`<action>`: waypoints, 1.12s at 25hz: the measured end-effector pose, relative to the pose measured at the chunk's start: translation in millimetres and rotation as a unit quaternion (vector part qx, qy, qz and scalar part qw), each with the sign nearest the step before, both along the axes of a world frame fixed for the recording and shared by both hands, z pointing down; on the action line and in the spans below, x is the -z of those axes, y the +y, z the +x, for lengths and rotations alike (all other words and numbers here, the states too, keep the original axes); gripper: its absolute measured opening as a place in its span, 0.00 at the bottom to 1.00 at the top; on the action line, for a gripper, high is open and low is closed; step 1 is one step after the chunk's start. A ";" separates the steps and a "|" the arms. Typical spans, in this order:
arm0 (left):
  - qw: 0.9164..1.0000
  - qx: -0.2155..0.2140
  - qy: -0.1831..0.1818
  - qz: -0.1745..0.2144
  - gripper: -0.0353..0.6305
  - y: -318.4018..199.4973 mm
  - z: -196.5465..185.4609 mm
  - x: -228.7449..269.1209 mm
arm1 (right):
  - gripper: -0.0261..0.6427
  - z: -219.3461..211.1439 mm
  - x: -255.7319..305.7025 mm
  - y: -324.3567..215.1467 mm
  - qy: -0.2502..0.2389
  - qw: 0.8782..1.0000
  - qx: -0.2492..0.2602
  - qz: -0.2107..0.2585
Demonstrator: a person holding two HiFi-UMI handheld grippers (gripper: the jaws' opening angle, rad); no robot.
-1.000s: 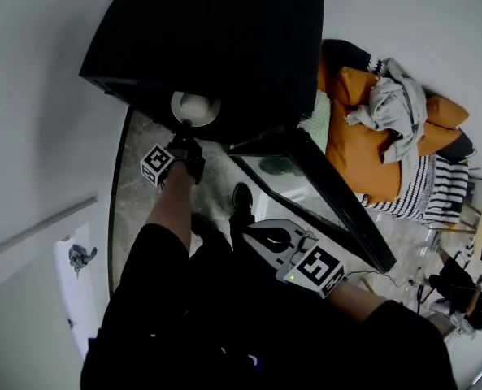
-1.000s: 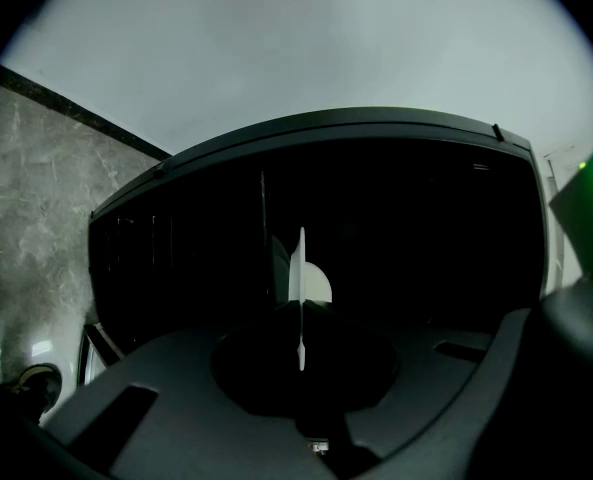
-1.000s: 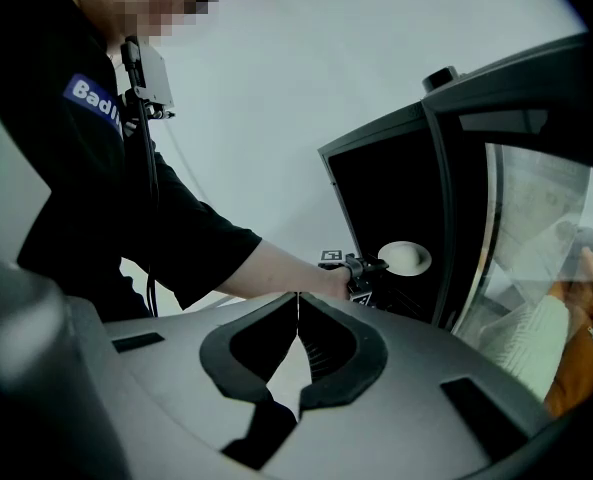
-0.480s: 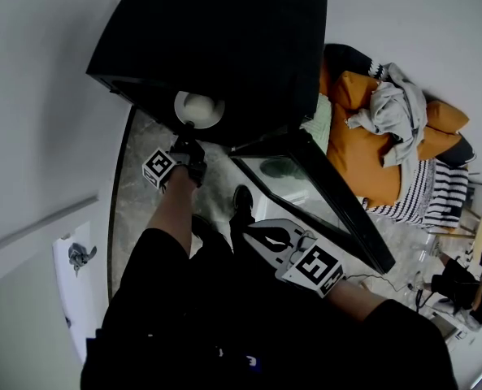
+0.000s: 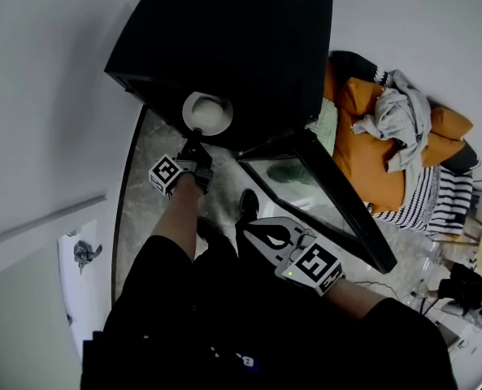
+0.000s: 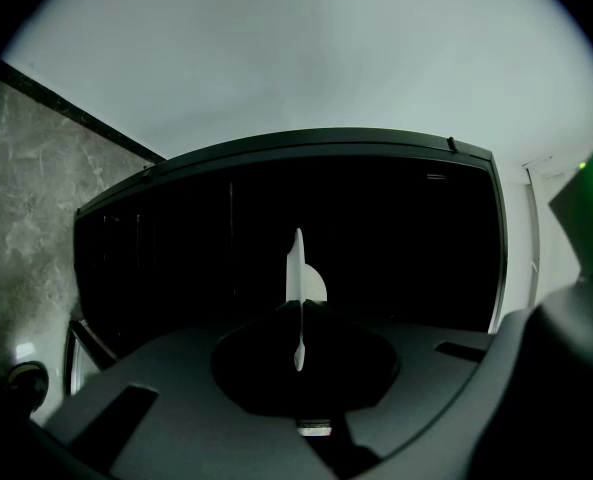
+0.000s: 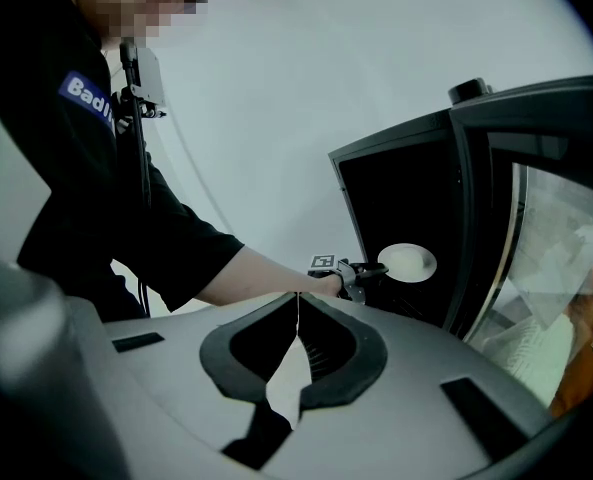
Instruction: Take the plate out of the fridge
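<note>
At fridge (image 5: 224,47) mouth: L tool (image 5: 193,145) clamped on plate (image 5: 208,114) rim; R tool (image 7: 298,298) closed, empty.

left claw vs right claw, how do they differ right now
The left claw is shut on the rim of the round white plate; the right claw is shut on nothing. The left claw reaches to the open front of the black fridge, while the right claw hangs back near the person's body, beside the glass fridge door. Both have their jaws together.
</note>
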State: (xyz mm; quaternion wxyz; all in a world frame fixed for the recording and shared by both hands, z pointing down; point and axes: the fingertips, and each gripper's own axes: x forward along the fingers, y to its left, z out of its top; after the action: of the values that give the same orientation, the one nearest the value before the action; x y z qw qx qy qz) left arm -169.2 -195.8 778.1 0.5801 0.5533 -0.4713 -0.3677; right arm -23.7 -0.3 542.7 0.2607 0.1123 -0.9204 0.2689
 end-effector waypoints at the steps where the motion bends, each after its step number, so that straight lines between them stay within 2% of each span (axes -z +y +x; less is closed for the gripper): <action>1: 1.000 -0.001 0.000 0.002 0.07 1.9 -1.4 3.1 | 0.06 -2.1 0.8 -0.2 -0.002 1.000 -0.001 0.001; 12: 0.999 -0.012 0.005 0.035 0.07 17.6 -2.5 50.3 | 0.06 -18.3 15.0 3.1 -0.021 1.000 0.003 0.015; 17: 0.999 -0.003 0.025 0.039 0.08 27.1 -4.2 71.6 | 0.06 -22.8 24.2 4.7 -0.031 0.999 0.003 0.025; 28: 0.998 -0.014 0.026 0.053 0.08 48.3 -10.0 104.3 | 0.06 -26.5 42.0 2.2 -0.043 0.997 -0.004 0.057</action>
State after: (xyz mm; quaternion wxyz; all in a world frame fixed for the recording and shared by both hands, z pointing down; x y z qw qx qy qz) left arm -179.2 -147.5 673.8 0.5675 0.5796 -0.4281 -0.3984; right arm -50.2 1.9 500.7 0.2125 0.1190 -0.9443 0.2214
